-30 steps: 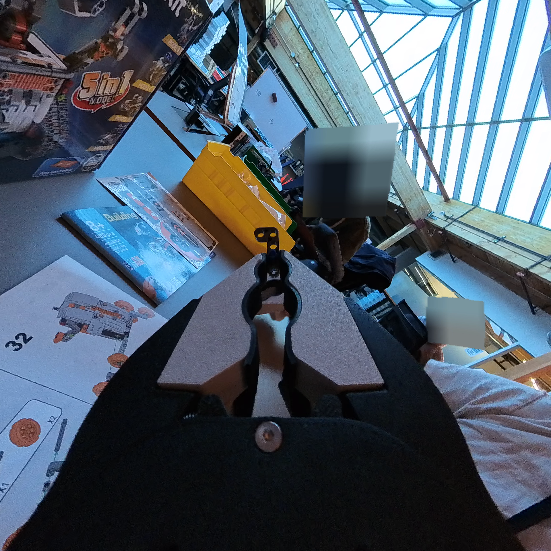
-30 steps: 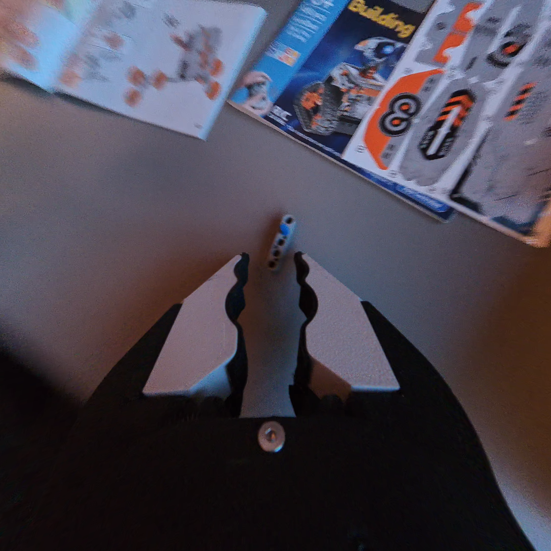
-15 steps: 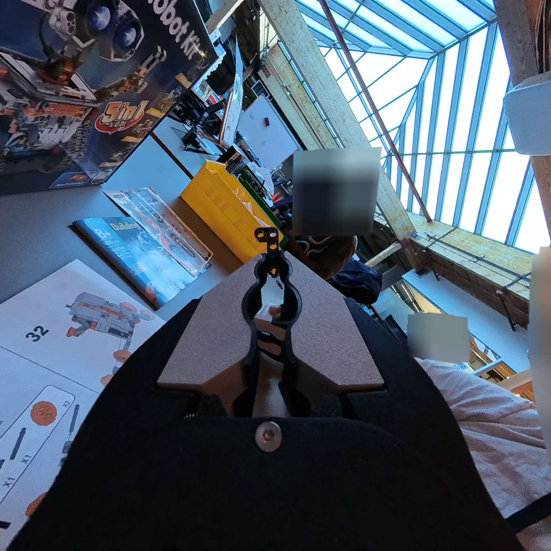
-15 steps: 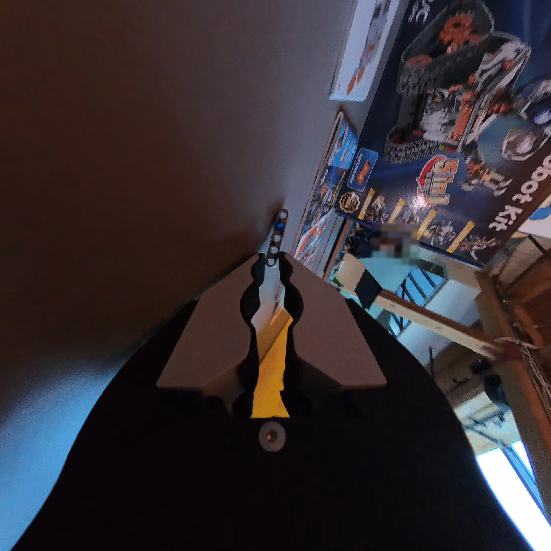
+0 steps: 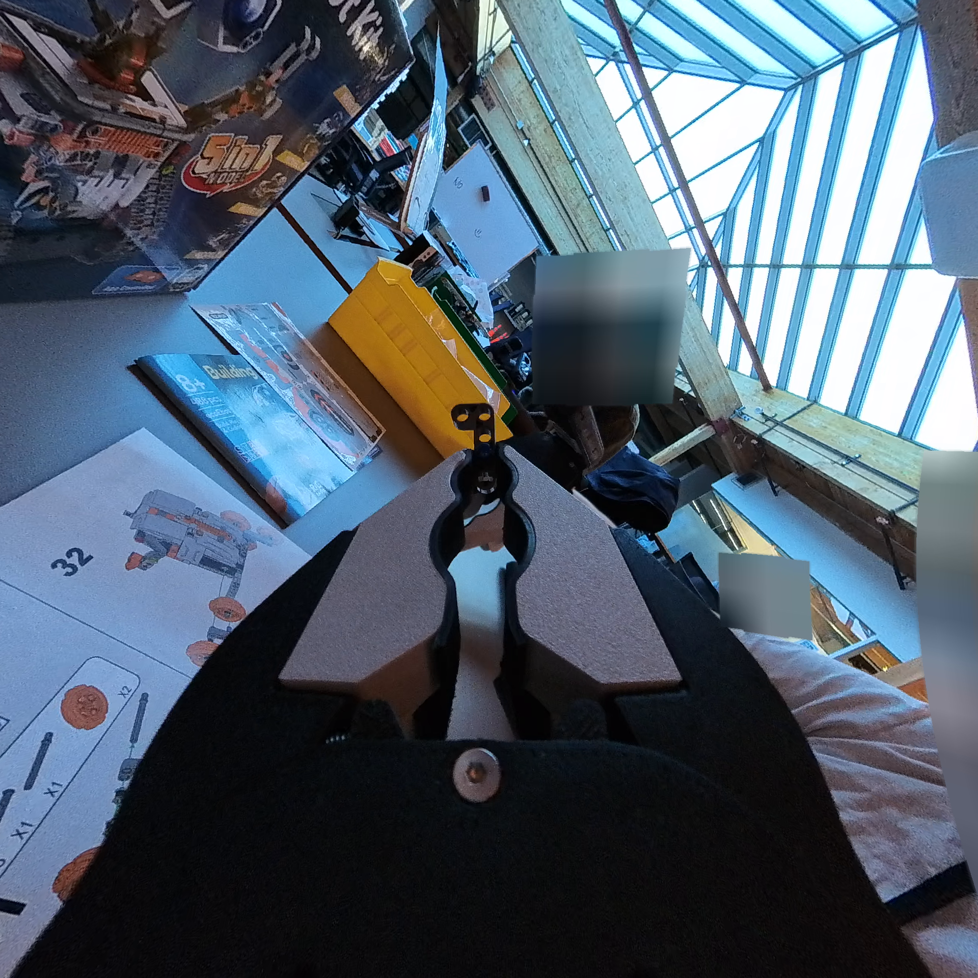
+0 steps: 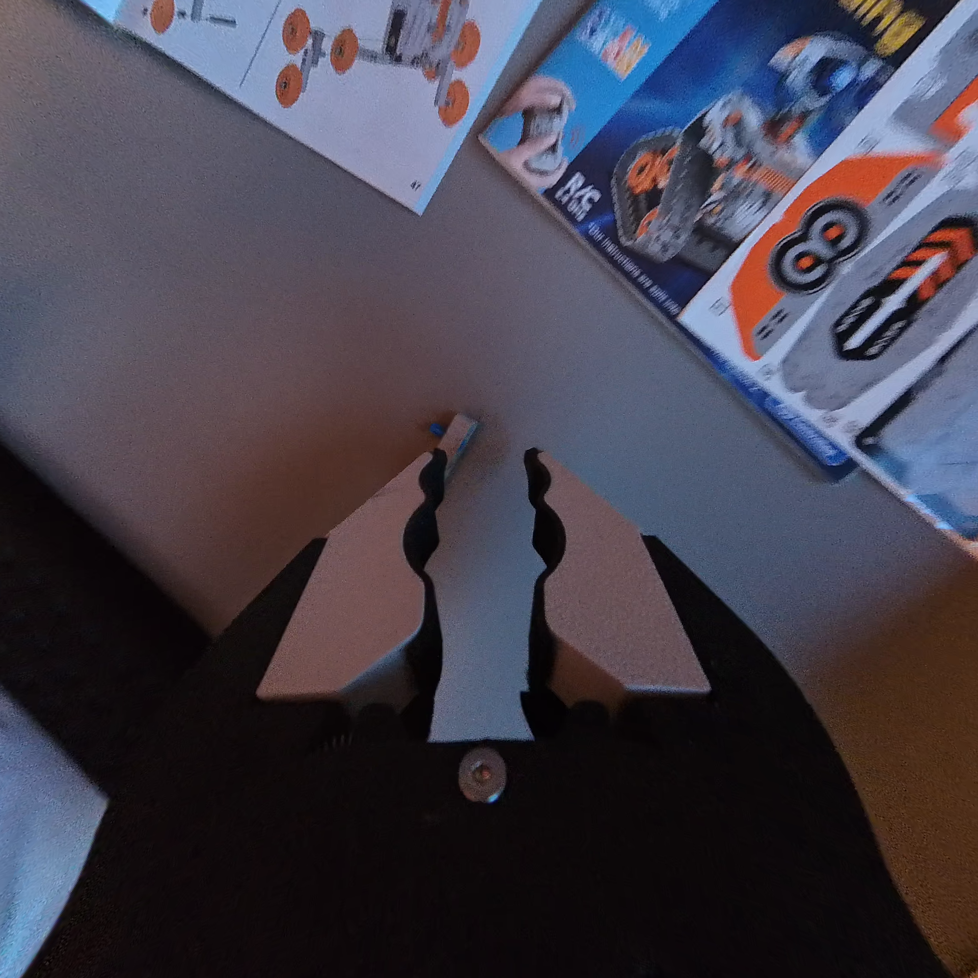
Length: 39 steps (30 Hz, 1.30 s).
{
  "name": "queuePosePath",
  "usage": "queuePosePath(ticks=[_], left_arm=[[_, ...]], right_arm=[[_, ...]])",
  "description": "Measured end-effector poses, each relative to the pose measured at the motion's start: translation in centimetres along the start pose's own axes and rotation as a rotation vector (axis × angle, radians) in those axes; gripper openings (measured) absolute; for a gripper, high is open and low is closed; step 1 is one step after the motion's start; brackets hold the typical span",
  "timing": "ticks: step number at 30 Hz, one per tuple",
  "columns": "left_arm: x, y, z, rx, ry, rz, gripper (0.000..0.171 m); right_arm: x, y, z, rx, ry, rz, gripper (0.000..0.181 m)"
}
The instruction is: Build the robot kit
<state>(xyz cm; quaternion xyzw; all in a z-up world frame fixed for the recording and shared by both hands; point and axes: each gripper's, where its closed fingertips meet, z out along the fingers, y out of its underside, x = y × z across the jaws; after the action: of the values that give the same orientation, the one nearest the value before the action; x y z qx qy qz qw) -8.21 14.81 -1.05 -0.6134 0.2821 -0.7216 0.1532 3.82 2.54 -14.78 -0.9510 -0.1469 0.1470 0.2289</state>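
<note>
The left claw (image 5: 482,459) is clamped on a small black building piece with holes (image 5: 474,423), which sticks out past its tips, lifted above the grey tabletop (image 5: 74,349). Beyond it sits a yellow bin (image 5: 407,349); to the left lie a blue booklet (image 5: 248,423) with a sticker sheet (image 5: 296,365) partly over it, an open instruction page (image 5: 100,571) nearer, and a large dark toy box (image 5: 159,121) at the far left.

The right claw (image 6: 480,455) is spread apart and holds nothing. A small grey piece with a blue pin (image 6: 456,435) lies on the tabletop (image 6: 264,328) just at the tip of its left finger; the blur hides whether they touch. Farther off are the instruction page (image 6: 344,79), the blue booklet (image 6: 661,159) and the sticker sheet (image 6: 847,275).
</note>
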Motion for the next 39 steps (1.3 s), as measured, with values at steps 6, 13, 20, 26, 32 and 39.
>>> queuePosePath(ticks=[6,13,20,26,32,39], left_arm=[[-0.4,0.5,0.4,-0.021,-0.004,-0.015,0.004],[-0.7,1.3,0.8,-0.055,-0.009,-0.031,0.004],[-0.9,1.0,0.5,-0.047,-0.014,-0.03,0.004],[-1.1,1.6,0.5,-0.07,-0.026,-0.036,0.004],[-1.5,2.3,1.2,-0.108,-0.036,-0.035,0.004],[-2.2,3.1,1.6,-0.141,-0.058,-0.041,0.004]], right_arm=[[-0.8,0.5,1.4,-0.251,-0.103,0.064,0.019],[-1.2,1.5,0.4,-0.464,-0.157,0.015,0.024],[-2.8,1.8,1.1,-0.317,-0.309,-0.055,0.012],[-2.1,1.1,0.6,-0.129,-0.283,-0.236,0.035],[-1.7,-0.1,0.4,0.204,-0.137,-0.671,0.071],[-2.6,0.4,1.9,0.228,-0.196,-0.649,0.052]])
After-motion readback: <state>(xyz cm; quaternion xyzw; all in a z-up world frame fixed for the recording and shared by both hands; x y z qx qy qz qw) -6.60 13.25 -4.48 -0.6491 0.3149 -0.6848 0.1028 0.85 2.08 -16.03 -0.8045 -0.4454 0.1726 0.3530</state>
